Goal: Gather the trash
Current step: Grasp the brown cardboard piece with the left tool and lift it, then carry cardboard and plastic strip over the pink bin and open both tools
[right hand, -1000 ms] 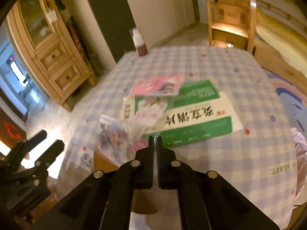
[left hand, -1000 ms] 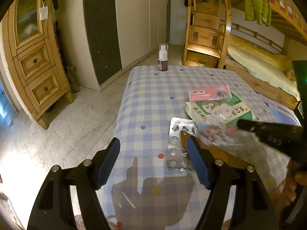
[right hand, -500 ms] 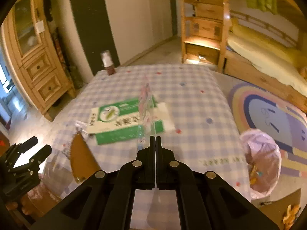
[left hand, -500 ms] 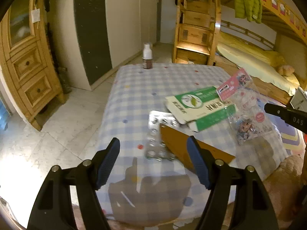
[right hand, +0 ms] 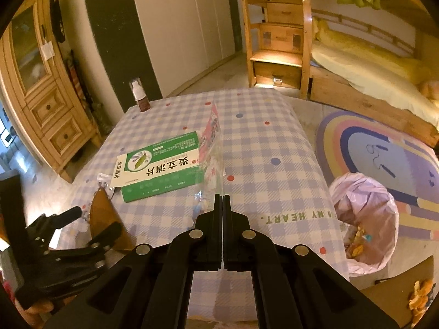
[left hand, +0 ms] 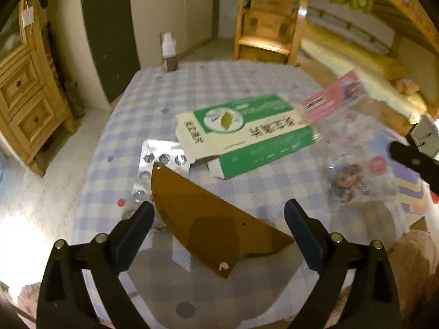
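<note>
- The surface [right hand: 274, 148] carries a blue-and-white checked cloth with coloured dots; around it stand a wooden cabinet [right hand: 41, 104], white wardrobe doors with round holes [right hand: 192, 22] and a wooden bunk bed [right hand: 356, 63] with a stair of drawers; a rainbow rug [right hand: 384, 148] lies on the floor.
- A bin lined with a pink bag [right hand: 367, 219] stands on the floor just beside the right edge of the surface.
- On the cloth's hanging edge I read "MY HEART", upside down; the green and white medicine box [right hand: 162, 170] bears large Chinese characters and a leaf picture; smaller print is too blurred.
- A silver blister pack [left hand: 162, 164] lies partly under a brown curved plastic piece [left hand: 203, 216]; a small spray bottle [right hand: 140, 96] stands at the far corner.
- The right hand-held gripper [right hand: 221, 200] is closed on a clear plastic packet with a pink header [left hand: 351, 142]; it holds the packet above the surface; one second ago the packet lay on the box.
- The left hand-held gripper [left hand: 216, 224] is open wide, holding nothing, and now hangs over the brown piece, nearer than before.
</note>
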A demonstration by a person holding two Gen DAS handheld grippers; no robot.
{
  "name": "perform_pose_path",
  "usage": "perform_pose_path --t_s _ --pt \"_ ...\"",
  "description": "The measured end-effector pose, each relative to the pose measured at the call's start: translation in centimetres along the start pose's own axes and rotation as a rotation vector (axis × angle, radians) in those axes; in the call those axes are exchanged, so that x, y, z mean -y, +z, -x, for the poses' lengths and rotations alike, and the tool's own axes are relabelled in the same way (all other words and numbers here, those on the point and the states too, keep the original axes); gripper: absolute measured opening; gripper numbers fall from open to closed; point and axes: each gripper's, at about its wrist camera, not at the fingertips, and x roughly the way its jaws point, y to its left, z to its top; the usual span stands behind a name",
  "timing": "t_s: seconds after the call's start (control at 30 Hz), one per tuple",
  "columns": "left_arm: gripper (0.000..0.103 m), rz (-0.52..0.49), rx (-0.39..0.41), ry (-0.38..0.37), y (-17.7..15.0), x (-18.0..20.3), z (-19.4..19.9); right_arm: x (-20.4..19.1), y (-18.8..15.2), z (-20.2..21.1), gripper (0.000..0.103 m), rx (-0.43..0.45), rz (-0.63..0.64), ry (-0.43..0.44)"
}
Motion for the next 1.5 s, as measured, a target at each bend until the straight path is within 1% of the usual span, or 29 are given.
perform_pose_path --t_s 0.07,0.13,0.3,0.47,0.6,0.77,0.8,0.87,0.9,0.93,1.0,1.1,1.13,1.27,1.33,1.5 --pt "0.093 0.006 -0.030 0.018 -0.2 0.0 -0.5 -0.1 0.1 0.0 0.000 0.000 0.004 -0.005" --pt "0.093 0.010 -0.058 0.022 -0.8 -0.3 -0.7 0.0 0.0 0.2 0.000 0.001 0.006 -0.008" --pt "0.093 0.066 -0.107 -0.021 -2.5 -2.7 -0.1 0.2 -0.3 1.0 0.000 0.008 0.004 -0.013" --pt "0.092 0.100 -0.103 -0.045 -3.7 -4.5 1.0 0.6 -0.9 1.3 0.000 0.007 -0.009 -0.009" --pt "0.078 0.090 -0.087 -0.031 -3.7 -4.4 1.0 1.0 -1.1 1.2 0.000 0.003 -0.023 -0.006" --pt "0.077 0.048 -0.082 -0.008 -3.2 -3.2 0.4 1.1 -1.3 1.2 0.000 0.003 -0.024 0.002" --pt "0.073 0.039 -0.077 0.001 -3.1 -3.0 0.3 1.1 -1.3 1.2 0.000 0.003 -0.025 0.003" --pt "0.058 0.008 -0.056 0.036 -3.0 -2.7 0.3 1.1 -1.3 1.2 0.000 0.003 -0.026 0.006" --pt "0.057 0.001 -0.057 0.028 -2.9 -2.7 0.3 1.1 -1.4 1.2 0.000 0.004 -0.026 0.008" --pt "0.056 0.008 -0.058 -0.007 -3.0 -2.9 0.5 1.0 -1.4 1.2 0.000 0.004 -0.026 0.011" --pt "0.055 0.010 -0.049 -0.024 -3.0 -2.9 1.1 1.0 -1.4 1.3 0.000 0.005 -0.030 0.020" --pt "0.053 -0.004 0.004 -0.060 -3.3 -2.8 3.0 1.2 -1.4 1.7 0.000 0.019 -0.040 0.034" --pt "0.053 -0.009 0.032 -0.082 -3.2 -2.7 4.0 1.3 -1.4 2.0 0.000 0.025 -0.042 0.038" --pt "0.053 -0.037 0.099 -0.093 -2.8 -2.1 6.0 1.5 -1.2 2.5 0.000 0.046 -0.061 0.054" --pt "0.053 -0.048 0.114 -0.102 -2.4 -1.6 6.5 1.7 -1.2 2.8 0.000 0.048 -0.081 0.073" --pt "0.053 -0.067 0.134 -0.128 -1.2 -0.1 6.7 2.1 -0.9 3.6 0.000 0.065 -0.095 0.077"
